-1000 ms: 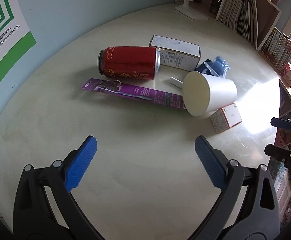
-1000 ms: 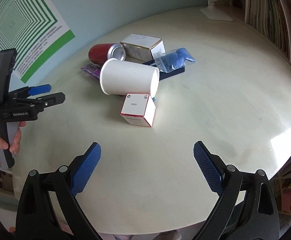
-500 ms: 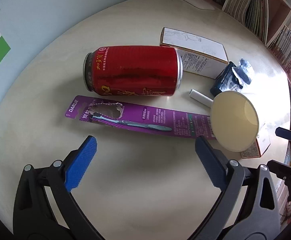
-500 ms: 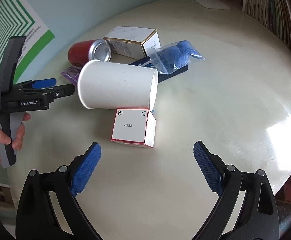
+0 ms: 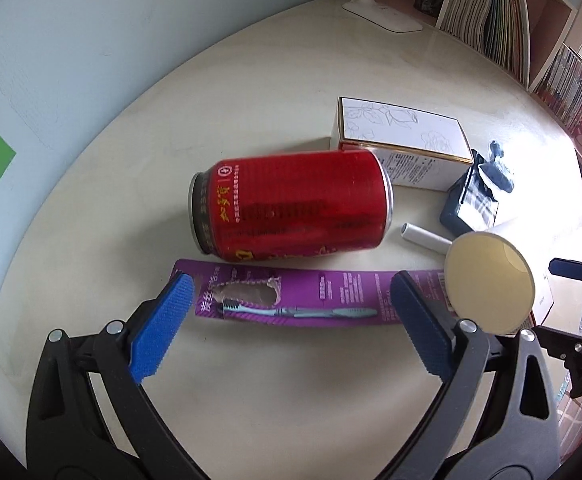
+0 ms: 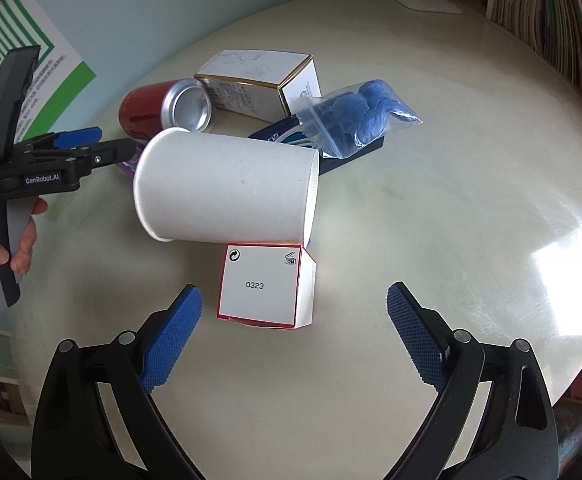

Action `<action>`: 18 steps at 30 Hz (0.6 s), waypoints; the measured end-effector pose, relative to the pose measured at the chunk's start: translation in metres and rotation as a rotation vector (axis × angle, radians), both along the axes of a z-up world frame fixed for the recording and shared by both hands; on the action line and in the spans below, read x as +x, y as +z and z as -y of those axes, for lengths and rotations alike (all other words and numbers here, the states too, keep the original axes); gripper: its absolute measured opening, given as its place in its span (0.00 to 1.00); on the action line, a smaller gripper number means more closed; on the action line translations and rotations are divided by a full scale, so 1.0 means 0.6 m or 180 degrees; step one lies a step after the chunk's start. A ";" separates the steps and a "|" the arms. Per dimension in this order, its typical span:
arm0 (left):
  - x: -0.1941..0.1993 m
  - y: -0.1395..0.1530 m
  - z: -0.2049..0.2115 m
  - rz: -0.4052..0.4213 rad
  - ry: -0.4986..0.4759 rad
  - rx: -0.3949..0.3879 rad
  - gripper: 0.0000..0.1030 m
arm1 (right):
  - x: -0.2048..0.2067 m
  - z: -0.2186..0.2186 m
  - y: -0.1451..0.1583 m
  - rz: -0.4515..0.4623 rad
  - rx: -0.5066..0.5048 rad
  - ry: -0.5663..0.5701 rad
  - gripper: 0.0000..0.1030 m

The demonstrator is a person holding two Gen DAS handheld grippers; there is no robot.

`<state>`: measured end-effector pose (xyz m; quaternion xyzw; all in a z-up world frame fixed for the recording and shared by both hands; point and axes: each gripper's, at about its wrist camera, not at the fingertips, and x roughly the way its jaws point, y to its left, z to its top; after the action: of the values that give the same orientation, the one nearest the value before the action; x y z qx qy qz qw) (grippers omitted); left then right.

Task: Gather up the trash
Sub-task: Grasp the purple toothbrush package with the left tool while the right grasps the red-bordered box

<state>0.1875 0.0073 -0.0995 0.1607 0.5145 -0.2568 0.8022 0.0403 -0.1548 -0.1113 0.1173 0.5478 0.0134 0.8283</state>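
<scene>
A red can lies on its side on the cream table. A purple toothbrush card lies in front of it, between the tips of my open, empty left gripper. A white paper cup lies on its side; its base shows in the left wrist view. A small red-edged white box lies just ahead of my open, empty right gripper. A gold-trimmed white box and a bag of blue material lie behind.
A small white tube and a dark blue pack lie right of the can. A lamp base and bookshelves stand at the table's far side. A wall with a green poster is on the left.
Both grippers have moved forward towards the pile. The left now straddles the toothbrush card in front of the can; the right has closed in on the small red-edged box. Both stay open.
</scene>
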 end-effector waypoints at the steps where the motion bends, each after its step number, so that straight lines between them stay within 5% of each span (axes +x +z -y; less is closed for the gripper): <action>1: 0.002 -0.001 0.000 0.0001 -0.0009 0.0007 0.93 | 0.000 0.000 -0.001 -0.0011 -0.0010 -0.0002 0.89; 7: 0.012 -0.026 0.015 -0.0072 -0.0025 0.0119 0.93 | 0.002 -0.003 -0.012 -0.0027 -0.0134 -0.0063 0.88; 14: 0.015 -0.052 -0.016 -0.0363 0.0547 -0.0113 0.93 | 0.010 -0.011 -0.016 0.0002 -0.0239 -0.0056 0.78; 18: 0.003 -0.067 -0.008 -0.0404 0.0619 -0.0152 0.91 | 0.021 -0.020 -0.022 -0.0040 -0.0287 -0.0004 0.49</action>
<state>0.1892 0.0120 -0.1395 0.0743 0.5712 -0.1995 0.7927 0.0528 -0.1425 -0.1243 0.0803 0.5529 -0.0125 0.8293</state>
